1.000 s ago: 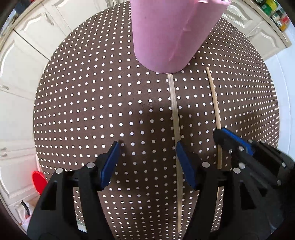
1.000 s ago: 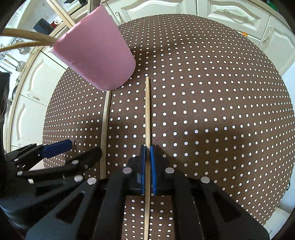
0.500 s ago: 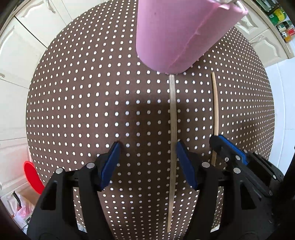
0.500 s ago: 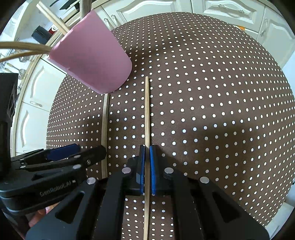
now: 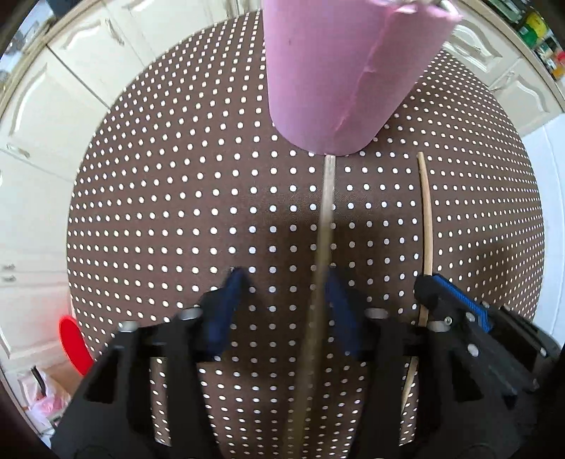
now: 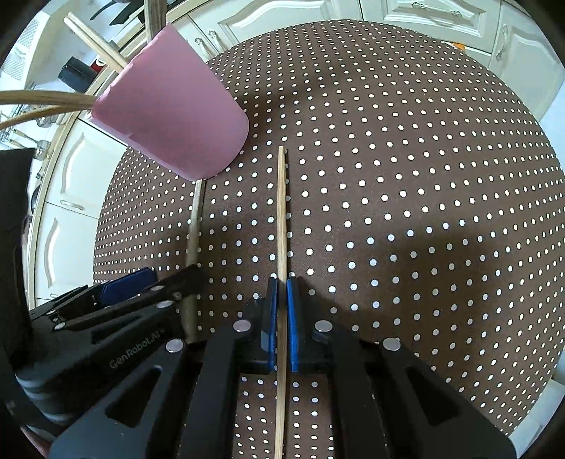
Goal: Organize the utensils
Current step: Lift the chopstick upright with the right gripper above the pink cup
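Observation:
A pink cup (image 5: pixel 349 70) stands on the dotted brown table (image 5: pixel 176 197) and holds several wooden sticks (image 6: pixel 46 100). Two wooden sticks lie side by side in front of it. My left gripper (image 5: pixel 284 286) is open, its blurred jaws either side of the left stick (image 5: pixel 326 212), which lies next to the right pad. My right gripper (image 6: pixel 280 293) is shut on the right stick (image 6: pixel 281 212), which also shows in the left wrist view (image 5: pixel 425 219). The cup shows in the right wrist view (image 6: pixel 173 120), with the left stick (image 6: pixel 194 233) below it.
White kitchen cabinets (image 6: pixel 441 21) surround the table. A red round object (image 5: pixel 72 340) sits on the floor at the left. The table edge curves close on the right (image 6: pixel 551 317).
My left gripper's jaws have narrowed around the left stick and are blurred with motion. The right gripper stays shut on its stick.

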Motion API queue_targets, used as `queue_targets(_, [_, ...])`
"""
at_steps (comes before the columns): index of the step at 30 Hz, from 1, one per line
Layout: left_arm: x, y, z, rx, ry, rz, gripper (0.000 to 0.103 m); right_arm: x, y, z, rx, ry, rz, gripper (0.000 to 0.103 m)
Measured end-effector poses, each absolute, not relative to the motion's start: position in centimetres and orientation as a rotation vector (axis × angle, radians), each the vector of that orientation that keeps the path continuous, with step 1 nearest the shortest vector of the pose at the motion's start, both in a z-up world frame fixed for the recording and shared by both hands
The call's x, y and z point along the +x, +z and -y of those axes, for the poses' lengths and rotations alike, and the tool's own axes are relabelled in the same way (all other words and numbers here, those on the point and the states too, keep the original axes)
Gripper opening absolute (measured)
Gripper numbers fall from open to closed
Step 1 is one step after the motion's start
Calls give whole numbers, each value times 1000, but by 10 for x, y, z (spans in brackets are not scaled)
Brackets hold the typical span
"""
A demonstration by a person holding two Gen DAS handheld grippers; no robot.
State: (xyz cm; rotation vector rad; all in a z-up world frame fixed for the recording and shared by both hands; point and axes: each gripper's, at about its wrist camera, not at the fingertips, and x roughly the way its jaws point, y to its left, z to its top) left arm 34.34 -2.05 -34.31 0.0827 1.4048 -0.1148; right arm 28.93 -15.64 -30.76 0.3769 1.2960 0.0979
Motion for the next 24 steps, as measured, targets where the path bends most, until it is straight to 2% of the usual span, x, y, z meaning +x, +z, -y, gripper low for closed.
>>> queue_targets(1, [343,-343,20,80,-117,-1403,20,290,-308,155,376,96,-1297,3])
queue_targets(3, [344,-344,15,59,-115,-1406,11,291,-309,153,378,95,-1297,3])
queue_targets(6, [342,-344,3,21,-106,-1410,7,291,-309,150,377,90,-1304,4])
queue_targets(14, [322,-330,-8,17,-117,-1358,7,282,-304,146,381,73,-1307,4])
queue_targets(24, [300,-304,-28,-7,-122,-1315,7,263,-264,166,472,38,-1161,4])
